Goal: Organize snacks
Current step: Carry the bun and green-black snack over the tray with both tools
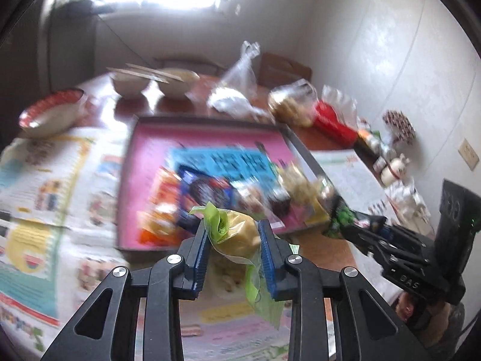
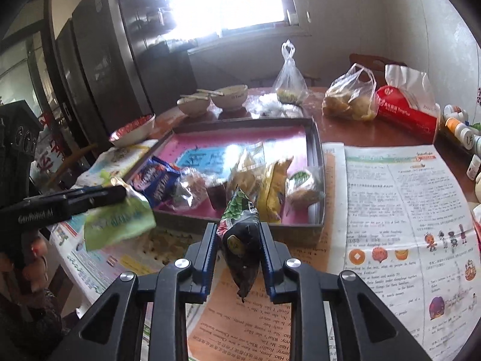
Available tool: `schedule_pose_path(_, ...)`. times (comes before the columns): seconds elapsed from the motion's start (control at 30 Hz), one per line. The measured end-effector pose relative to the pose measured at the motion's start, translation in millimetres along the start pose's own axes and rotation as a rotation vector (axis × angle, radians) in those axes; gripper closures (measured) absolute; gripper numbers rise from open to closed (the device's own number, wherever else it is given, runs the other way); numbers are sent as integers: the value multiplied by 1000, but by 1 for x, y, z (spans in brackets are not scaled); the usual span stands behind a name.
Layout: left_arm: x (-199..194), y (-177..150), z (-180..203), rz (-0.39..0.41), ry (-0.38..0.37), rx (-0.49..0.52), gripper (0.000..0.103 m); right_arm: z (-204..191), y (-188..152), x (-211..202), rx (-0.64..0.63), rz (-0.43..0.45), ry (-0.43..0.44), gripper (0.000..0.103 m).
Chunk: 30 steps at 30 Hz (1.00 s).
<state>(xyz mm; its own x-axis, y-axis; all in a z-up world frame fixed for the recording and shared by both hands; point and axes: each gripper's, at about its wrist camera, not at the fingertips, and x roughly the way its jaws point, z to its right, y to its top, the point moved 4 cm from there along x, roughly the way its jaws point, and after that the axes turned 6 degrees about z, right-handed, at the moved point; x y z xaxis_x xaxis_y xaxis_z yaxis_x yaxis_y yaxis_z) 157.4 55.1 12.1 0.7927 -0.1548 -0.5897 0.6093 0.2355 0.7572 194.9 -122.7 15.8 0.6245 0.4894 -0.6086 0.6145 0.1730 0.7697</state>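
Note:
My left gripper [image 1: 234,236] is shut on a yellow pastry in a clear and green wrapper [image 1: 237,234], held above the newspaper just in front of the tray [image 1: 144,162]. My right gripper [image 2: 239,234] is shut on a dark green and black snack packet [image 2: 242,237], held in front of the tray's [image 2: 315,150] near edge. The pink-lined tray holds several snacks: a blue cookie pack [image 2: 154,180], a yellow chip bag [image 2: 275,189] and clear-wrapped pastries [image 2: 303,186]. The left gripper with its green wrapper [image 2: 117,225] shows at the left of the right wrist view. The right gripper [image 1: 357,225] shows at the right of the left wrist view.
Newspapers [image 2: 405,225] cover the wooden table. Behind the tray stand two bowls with chopsticks [image 2: 210,99], a red-rimmed bowl [image 2: 132,131], tied plastic bags [image 2: 290,81], a bag of buns [image 2: 350,99] and a red tissue pack [image 2: 409,111]. Small bottles [image 2: 460,129] line the right wall.

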Motion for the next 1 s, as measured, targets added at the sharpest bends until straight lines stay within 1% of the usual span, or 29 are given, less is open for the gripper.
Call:
schedule_pose_path(0.07,-6,7,-10,24,18,-20,71,-1,6,-4,0,21,-4,76)
schedule_pose_path(0.17,-11,16,-26,56,46,-49,71,0,16,-6,5,52,-33,76)
schedule_pose_path(0.3,-15,25,-39,94,93,-59,71,3,31,-6,24,87,-45,76)
schedule_pose_path(0.47,-15,33,-54,133,139,-67,71,3,38,-1,25,100,-44,76)
schedule_pose_path(0.57,-12,36,-62,142,156,-82,71,3,40,3,21,101,-54,76)
schedule_pose_path(0.73,-4,39,-74,152,222,-86,71,6,42,10,25,99,-66,76)
schedule_pose_path(0.87,7,37,-78,142,237,-90,71,11,44,15,38,101,-81,76)
schedule_pose_path(1.0,19,35,-77,122,226,-88,71,17,47,18,40,102,-97,76)
